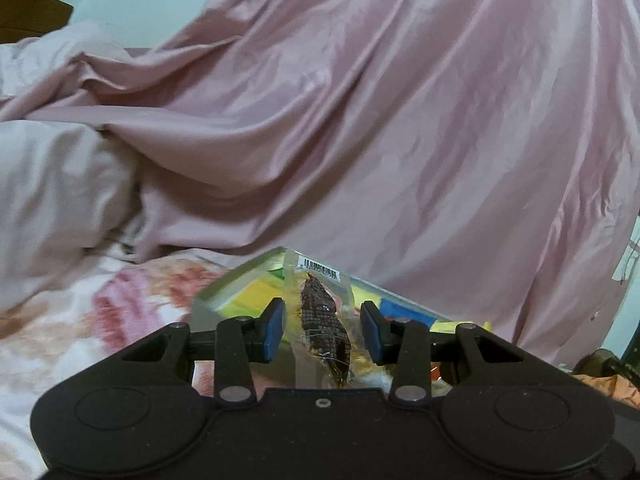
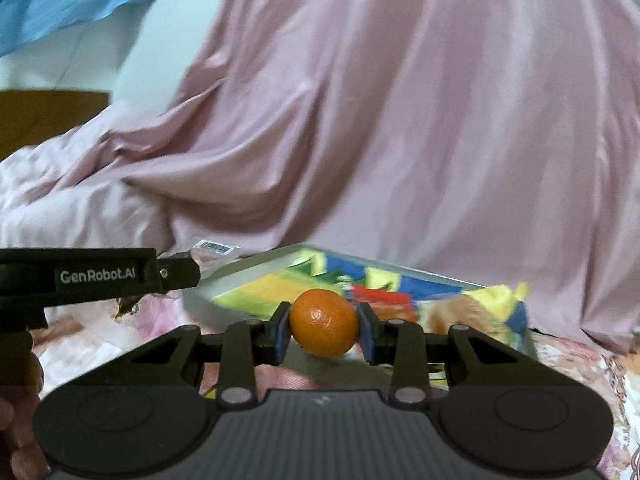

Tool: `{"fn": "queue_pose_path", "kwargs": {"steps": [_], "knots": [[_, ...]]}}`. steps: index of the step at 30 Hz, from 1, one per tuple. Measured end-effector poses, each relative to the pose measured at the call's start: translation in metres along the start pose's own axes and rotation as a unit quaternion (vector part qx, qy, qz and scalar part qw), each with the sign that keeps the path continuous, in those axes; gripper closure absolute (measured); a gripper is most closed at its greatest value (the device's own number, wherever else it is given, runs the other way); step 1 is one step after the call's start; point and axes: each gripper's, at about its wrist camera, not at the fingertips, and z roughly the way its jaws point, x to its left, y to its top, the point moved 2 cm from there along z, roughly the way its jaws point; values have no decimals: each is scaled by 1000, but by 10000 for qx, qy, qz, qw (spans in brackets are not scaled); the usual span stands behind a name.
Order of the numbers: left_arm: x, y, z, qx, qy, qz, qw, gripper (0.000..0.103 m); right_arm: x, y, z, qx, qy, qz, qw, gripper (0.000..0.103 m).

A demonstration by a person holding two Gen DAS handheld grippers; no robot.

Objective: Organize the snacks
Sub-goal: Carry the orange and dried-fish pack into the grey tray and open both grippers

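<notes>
My left gripper (image 1: 323,330) has a clear packet with a dark brown snack (image 1: 322,322) and a barcode label standing between its blue pads. The pads stand a little apart from the packet's sides, so a firm grip is unclear. My right gripper (image 2: 323,330) is shut on a small orange mandarin (image 2: 324,322). Both hover just before a clear box (image 2: 240,276) lined with colourful paper; it also shows in the left wrist view (image 1: 224,286). The left gripper (image 2: 176,274) appears at the left of the right wrist view, with the packet's barcode end (image 2: 214,248) above it.
A large pink satin sheet (image 1: 400,120) drapes behind the box. A floral bedspread (image 1: 100,320) lies under it. A yellow and blue snack bag (image 2: 496,312) sits in the box's right end. An orange wrapper (image 1: 612,388) lies at far right.
</notes>
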Motion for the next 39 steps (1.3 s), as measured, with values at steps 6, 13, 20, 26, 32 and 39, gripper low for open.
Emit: {"fn": "queue_pose_path", "kwargs": {"steps": [6, 13, 20, 26, 32, 39], "knots": [[-22, -3, 41, 116, -65, 157, 9998, 60, -40, -8, 23, 92, -228, 713, 9971, 65], [-31, -14, 75, 346, 52, 211, 9992, 60, -61, -23, 45, 258, -277, 1185, 9922, 64], [-35, -24, 91, 553, 108, 48, 9984, 60, -69, -30, 53, 418, -254, 1452, 9882, 64], [-36, -27, 93, 639, 154, -21, 9978, 60, -69, -31, 53, 449, -234, 1470, 9878, 64], [-34, -29, 95, 756, 210, -39, 9969, 58, -68, -29, 54, 470, -220, 1439, 9882, 64], [-22, -23, 85, 674, 272, -327, 9968, 37, -65, -29, 53, 460, -224, 1375, 9892, 51]]}}
